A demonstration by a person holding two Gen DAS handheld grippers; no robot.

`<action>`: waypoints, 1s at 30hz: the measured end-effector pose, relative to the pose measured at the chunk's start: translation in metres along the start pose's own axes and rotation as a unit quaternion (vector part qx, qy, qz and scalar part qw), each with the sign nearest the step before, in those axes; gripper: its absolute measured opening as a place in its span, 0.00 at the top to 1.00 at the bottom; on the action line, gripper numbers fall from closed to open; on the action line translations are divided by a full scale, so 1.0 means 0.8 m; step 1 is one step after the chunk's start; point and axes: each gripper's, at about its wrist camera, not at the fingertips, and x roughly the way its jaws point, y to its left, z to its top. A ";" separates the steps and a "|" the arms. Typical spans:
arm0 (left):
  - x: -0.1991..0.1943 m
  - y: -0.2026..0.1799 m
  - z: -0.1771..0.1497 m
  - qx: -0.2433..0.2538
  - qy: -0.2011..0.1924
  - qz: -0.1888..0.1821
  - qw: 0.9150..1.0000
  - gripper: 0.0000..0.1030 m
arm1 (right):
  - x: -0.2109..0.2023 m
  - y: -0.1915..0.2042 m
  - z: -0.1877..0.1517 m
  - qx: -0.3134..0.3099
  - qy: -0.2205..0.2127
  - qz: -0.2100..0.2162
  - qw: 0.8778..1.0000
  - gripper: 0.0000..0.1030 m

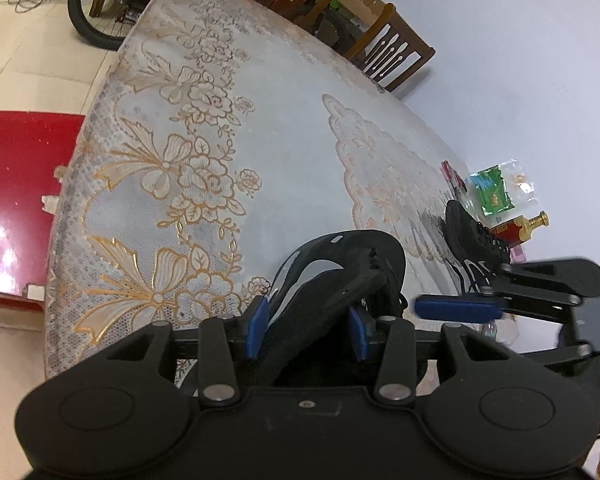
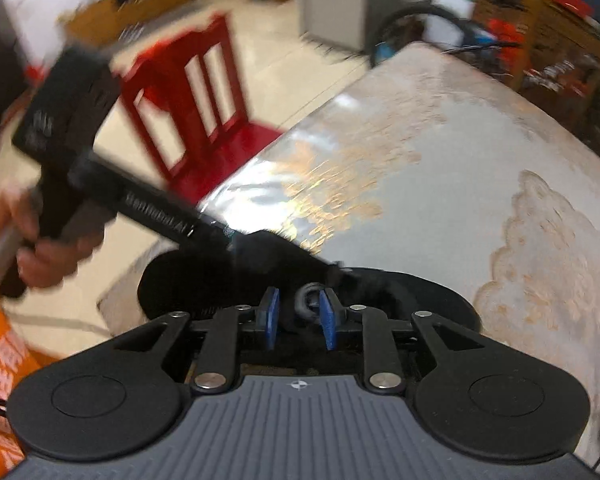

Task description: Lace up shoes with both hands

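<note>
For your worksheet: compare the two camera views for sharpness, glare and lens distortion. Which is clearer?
Left wrist view: sharp, the tablecloth pattern crisp, glare on the red surface, table edge bowed by the fisheye. Right wrist view: motion-blurred, the red chair and hand smeared, glare streaking the tablecloth. The left is clearer.

Black shoe (image 1: 340,280); gold-floral tablecloth (image 1: 203,168); red chair (image 2: 203,92)

We see the right wrist view smeared by motion; the counter (image 2: 440,184) pattern blurs. The left tool (image 1: 308,328) hides the shoe's (image 1: 340,264) lower part. We cannot make out laces.
</note>
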 end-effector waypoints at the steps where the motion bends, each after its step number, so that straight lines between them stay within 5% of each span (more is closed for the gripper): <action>1: -0.001 0.000 -0.001 0.002 -0.002 0.000 1.000 0.63 | 0.009 0.007 0.004 -0.024 0.014 -0.009 1.000 0.77; 4: -0.004 0.000 -0.003 0.005 -0.005 -0.001 1.000 0.63 | 0.036 0.017 0.011 -0.061 0.047 -0.018 0.997 0.78; 9: -0.005 0.001 -0.003 0.010 -0.007 -0.003 1.000 0.63 | 0.058 0.006 0.015 -0.037 0.069 -0.015 0.997 0.78; 13: -0.005 -0.002 0.000 0.022 -0.004 -0.004 1.000 0.63 | 0.057 0.001 0.012 -0.023 0.059 -0.008 0.998 0.81; 15: -0.006 -0.003 0.002 0.027 -0.002 -0.004 1.000 0.63 | 0.053 -0.001 0.008 -0.004 0.053 0.003 0.999 0.97; 19: -0.007 -0.013 0.006 0.056 -0.007 -0.010 0.998 0.63 | 0.036 -0.005 -0.008 0.071 0.010 -0.007 0.997 0.97; 24: -0.005 -0.013 0.016 0.049 -0.017 -0.022 0.998 0.63 | 0.000 -0.002 -0.048 0.195 -0.103 -0.039 0.975 0.97; 30: 0.001 0.024 0.035 -0.080 -0.021 -0.049 0.995 0.67 | 0.005 -0.012 -0.059 0.303 -0.162 -0.012 0.939 0.97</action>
